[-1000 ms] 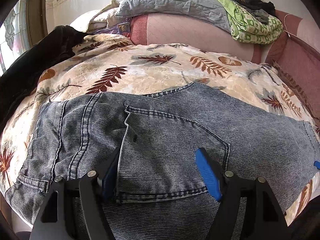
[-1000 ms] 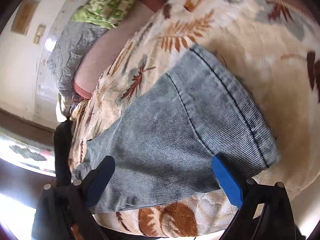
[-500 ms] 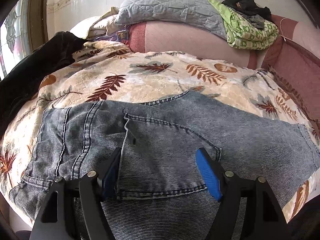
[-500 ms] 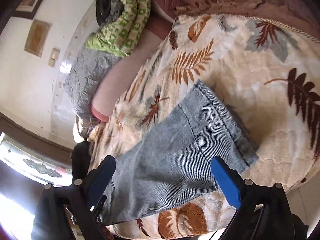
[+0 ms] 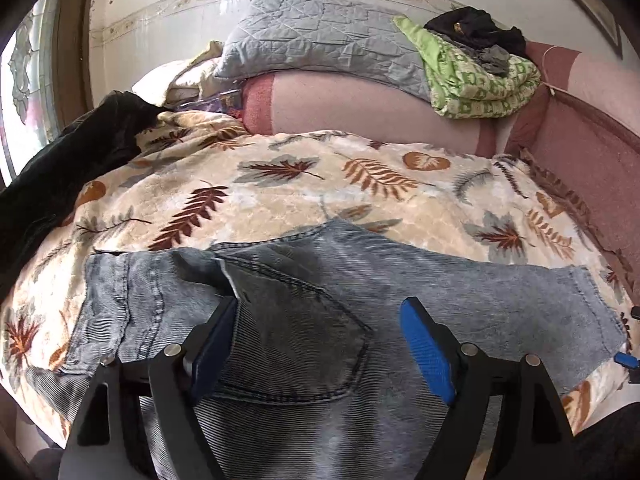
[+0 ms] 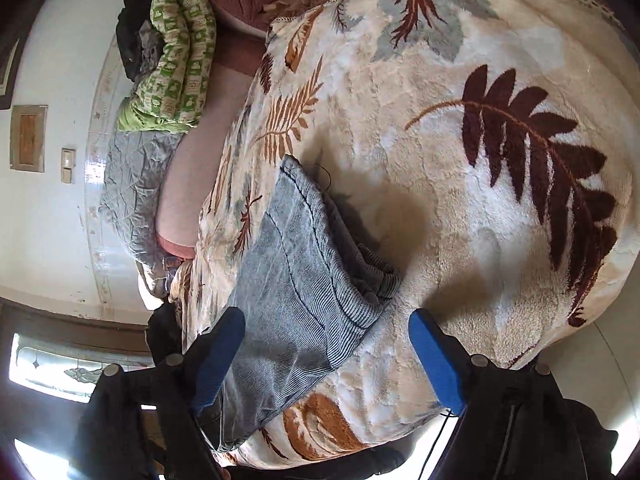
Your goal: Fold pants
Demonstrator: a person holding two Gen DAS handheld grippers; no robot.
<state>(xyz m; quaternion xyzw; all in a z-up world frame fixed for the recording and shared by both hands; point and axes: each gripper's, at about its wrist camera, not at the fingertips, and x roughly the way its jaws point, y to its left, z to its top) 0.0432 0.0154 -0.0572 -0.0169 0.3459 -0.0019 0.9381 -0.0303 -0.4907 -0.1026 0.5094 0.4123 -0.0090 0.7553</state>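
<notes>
A: Where do the pants (image 5: 304, 320) lie, and how do they run?

B: Flat on the leaf-print blanket (image 5: 360, 184), at the near edge of the bed. In the left wrist view the long axis runs across the frame: waist end at the left, leg hem (image 5: 596, 312) at the right. Back pocket (image 5: 296, 336) faces up, its opening toward the left

A: Folded?

B: Legs look laid one on the other; in the right wrist view two layers show at the hem (image 6: 360, 280), the lower one peeking out. There the leg runs from lower left toward the upper middle of the frame

A: Left gripper (image 5: 320, 344)?

B: Above the seat of the pants, over the pocket. Jaws wide and opening. Denim lies under and between the fingers; the left finger (image 5: 212, 344) sits at the raised pocket edge, but I cannot see the pads pressing on cloth. Nothing gripped

A: Right gripper (image 6: 328, 356)?

B: At the hem end. Jaws wide but closing. The hem corner lies between the fingers; the right finger (image 6: 436, 360) is over bare blanket, clear of the denim. No hold visible

A: Surroundings?

B: Grey quilted pillow (image 5: 320, 40), green patterned bedding (image 5: 476, 76) with dark clothes (image 5: 476, 28) on top, a black garment (image 5: 72, 160) at the left edge
</notes>
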